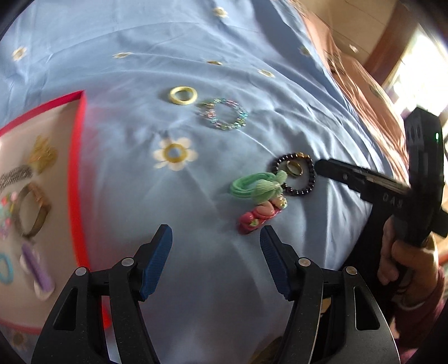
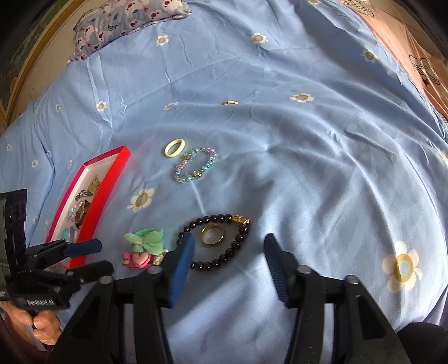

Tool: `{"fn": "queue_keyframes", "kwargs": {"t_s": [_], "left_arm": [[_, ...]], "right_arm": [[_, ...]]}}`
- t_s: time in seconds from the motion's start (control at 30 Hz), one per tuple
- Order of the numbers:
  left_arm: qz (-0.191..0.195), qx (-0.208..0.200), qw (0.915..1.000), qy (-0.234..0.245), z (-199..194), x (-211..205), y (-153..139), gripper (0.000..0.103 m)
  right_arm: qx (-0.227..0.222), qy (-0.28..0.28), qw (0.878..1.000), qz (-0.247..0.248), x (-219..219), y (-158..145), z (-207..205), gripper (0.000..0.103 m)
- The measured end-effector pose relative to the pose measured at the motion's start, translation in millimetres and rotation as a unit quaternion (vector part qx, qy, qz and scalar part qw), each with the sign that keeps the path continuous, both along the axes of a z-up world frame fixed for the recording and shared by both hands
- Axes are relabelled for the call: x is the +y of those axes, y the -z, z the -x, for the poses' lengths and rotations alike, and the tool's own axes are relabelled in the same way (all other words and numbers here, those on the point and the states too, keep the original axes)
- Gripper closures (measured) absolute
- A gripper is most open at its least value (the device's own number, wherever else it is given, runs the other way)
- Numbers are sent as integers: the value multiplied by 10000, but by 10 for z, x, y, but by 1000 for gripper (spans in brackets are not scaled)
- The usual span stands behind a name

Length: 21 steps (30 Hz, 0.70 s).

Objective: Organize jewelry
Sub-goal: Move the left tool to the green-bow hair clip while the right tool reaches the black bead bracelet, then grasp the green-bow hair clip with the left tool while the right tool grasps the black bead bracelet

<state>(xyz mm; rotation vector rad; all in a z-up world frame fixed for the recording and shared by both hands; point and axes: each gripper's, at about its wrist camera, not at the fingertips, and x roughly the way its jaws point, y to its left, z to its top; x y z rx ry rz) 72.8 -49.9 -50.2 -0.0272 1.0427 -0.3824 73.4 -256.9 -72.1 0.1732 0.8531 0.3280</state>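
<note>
A red-rimmed tray (image 1: 76, 173) (image 2: 110, 179) lies at the left and holds several pieces. On the blue sheet lie a dark bead bracelet (image 1: 308, 179) (image 2: 238, 240) with a gold ring (image 1: 294, 168) (image 2: 212, 234) inside it, a green bow hair tie (image 1: 256, 186) (image 2: 147, 239), a pink heart clip (image 1: 256, 218) (image 2: 138, 260), a pastel bead bracelet (image 1: 224, 113) (image 2: 196, 165) and a pale yellow ring (image 1: 182, 95) (image 2: 174, 147). My left gripper (image 1: 215, 240) (image 2: 92, 256) is open and empty, just short of the pink clip. My right gripper (image 2: 229, 249) is open and empty, its jaws either side of the dark bracelet; it also shows in the left wrist view (image 1: 322, 168).
A patterned pillow (image 2: 126, 22) lies at the far end of the bed. A pink printed cloth (image 2: 406, 42) (image 1: 350, 70) borders the sheet on the right. A small gold ring (image 2: 230, 102) lies farther up the sheet.
</note>
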Motion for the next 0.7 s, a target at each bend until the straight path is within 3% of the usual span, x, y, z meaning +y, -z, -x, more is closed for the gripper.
{"fn": "queue_keyframes", "kwargs": {"t_s": [0.23, 0.37, 0.47, 0.53, 0.6, 0.63, 0.7], "left_arm": [[-187, -84, 9984, 522, -109, -278, 75, 38], [-286, -134, 9972, 682, -141, -408, 116, 38], [-296, -167, 9963, 791, -146, -480, 144, 57], [-297, -219, 9955, 869, -138, -510, 149, 78], [-227, -205, 9955, 901, -140, -509, 141, 82], [-186, -198, 9957, 888, -140, -491, 133, 83], [-136, -185, 9961, 853, -134, -467, 123, 88]], "right_arm": [[80, 22, 9999, 70, -28, 33, -101, 81], [297, -81, 9990, 311, 72, 156, -173, 81], [205, -139, 9982, 549, 154, 195, -170, 81], [150, -147, 9981, 579, 176, 197, -166, 82], [134, -127, 9982, 565, 162, 199, -169, 86], [125, -106, 9984, 537, 147, 193, -170, 94], [128, -79, 9990, 420, 105, 173, -173, 95]]}}
